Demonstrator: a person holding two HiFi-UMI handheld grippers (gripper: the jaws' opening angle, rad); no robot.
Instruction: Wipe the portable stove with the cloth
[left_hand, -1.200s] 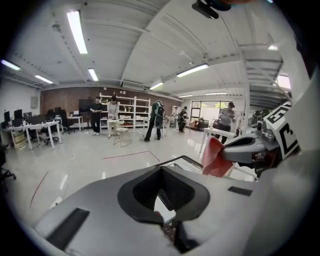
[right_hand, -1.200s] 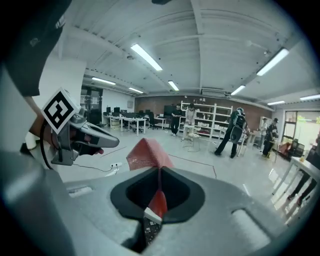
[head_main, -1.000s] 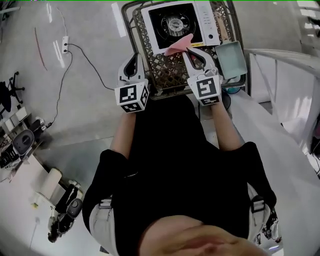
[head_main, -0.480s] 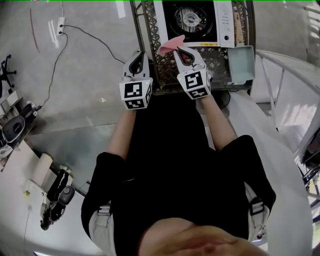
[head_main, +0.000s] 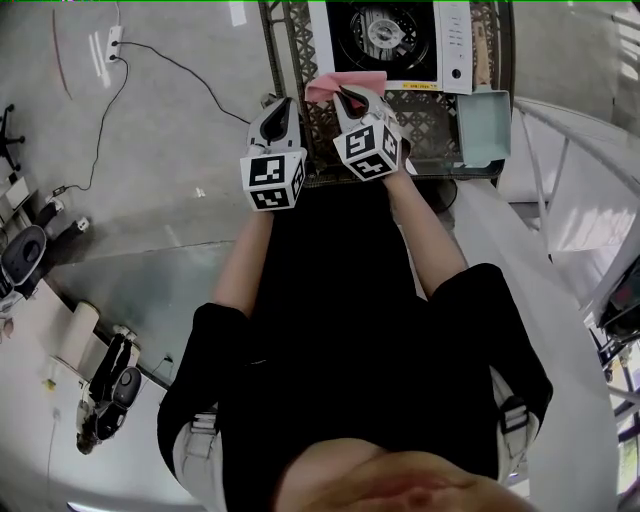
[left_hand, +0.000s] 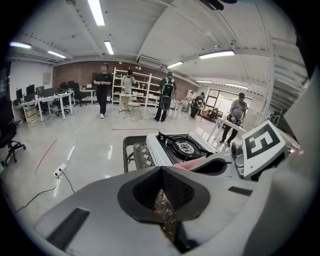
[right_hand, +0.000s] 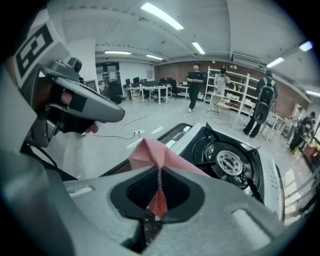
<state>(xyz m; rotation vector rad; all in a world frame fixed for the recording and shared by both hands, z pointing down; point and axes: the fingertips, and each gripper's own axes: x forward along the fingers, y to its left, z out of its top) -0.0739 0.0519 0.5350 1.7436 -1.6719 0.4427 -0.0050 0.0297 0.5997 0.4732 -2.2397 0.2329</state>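
Pink cloth (right_hand: 161, 150) pinched between right gripper (right_hand: 159, 175) jaws, before stove (right_hand: 231, 161).

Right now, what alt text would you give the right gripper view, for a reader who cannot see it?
The right gripper has its jaws shut on a pink cloth, held in front of a white portable stove with a round burner. The left gripper shows at upper left; people stand far behind.
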